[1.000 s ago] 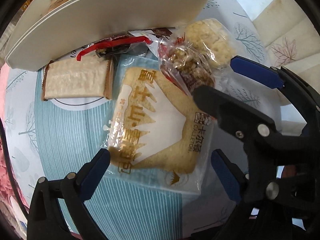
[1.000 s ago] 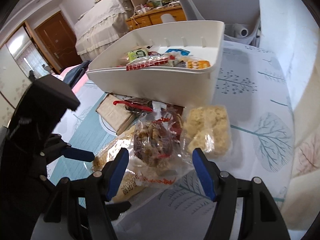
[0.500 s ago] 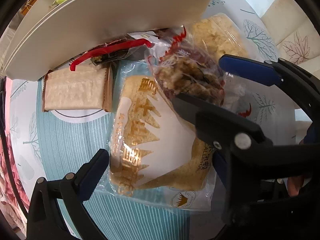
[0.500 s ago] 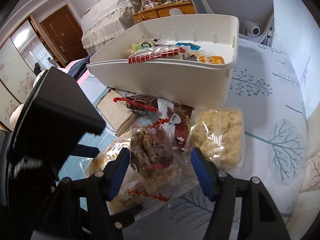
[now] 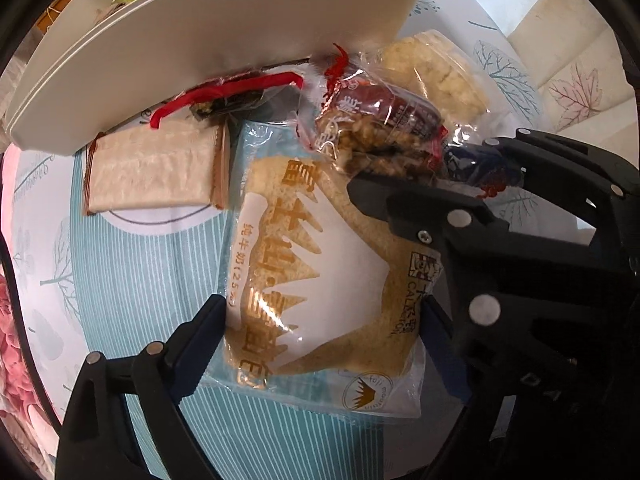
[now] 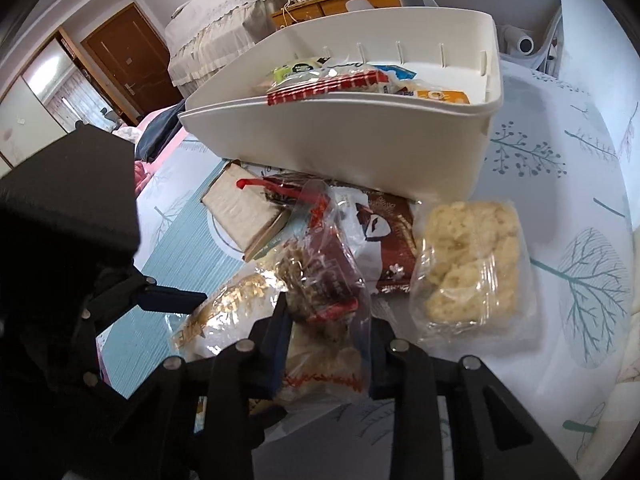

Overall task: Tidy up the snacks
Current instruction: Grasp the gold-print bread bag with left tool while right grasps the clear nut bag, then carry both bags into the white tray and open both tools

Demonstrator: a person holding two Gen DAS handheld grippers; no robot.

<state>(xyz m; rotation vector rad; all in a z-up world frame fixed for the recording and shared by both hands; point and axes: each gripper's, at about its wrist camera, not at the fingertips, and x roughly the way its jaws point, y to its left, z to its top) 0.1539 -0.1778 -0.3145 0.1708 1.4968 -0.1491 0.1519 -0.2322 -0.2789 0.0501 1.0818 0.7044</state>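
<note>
A bagged bread slice with gold lettering (image 5: 320,280) lies on the table. My left gripper (image 5: 324,328) has its fingers against both sides of the bag, shut on it. My right gripper (image 6: 326,334) is shut on a clear bag of brown nut brittle with a red label (image 6: 320,276), which rests on the bread; it also shows in the left wrist view (image 5: 376,128). The white snack bin (image 6: 360,140) stands behind, holding several packets.
A pale puffed-rice cake bag (image 6: 472,264), a brown packet (image 6: 384,240), a wafer pack (image 5: 152,168) and a red-handled dark packet (image 5: 224,96) lie in front of the bin. A leaf-print cloth (image 6: 580,280) covers the table.
My right gripper closed from open onto the nut brittle bag. My left gripper moved forward and closed around the bread bag.
</note>
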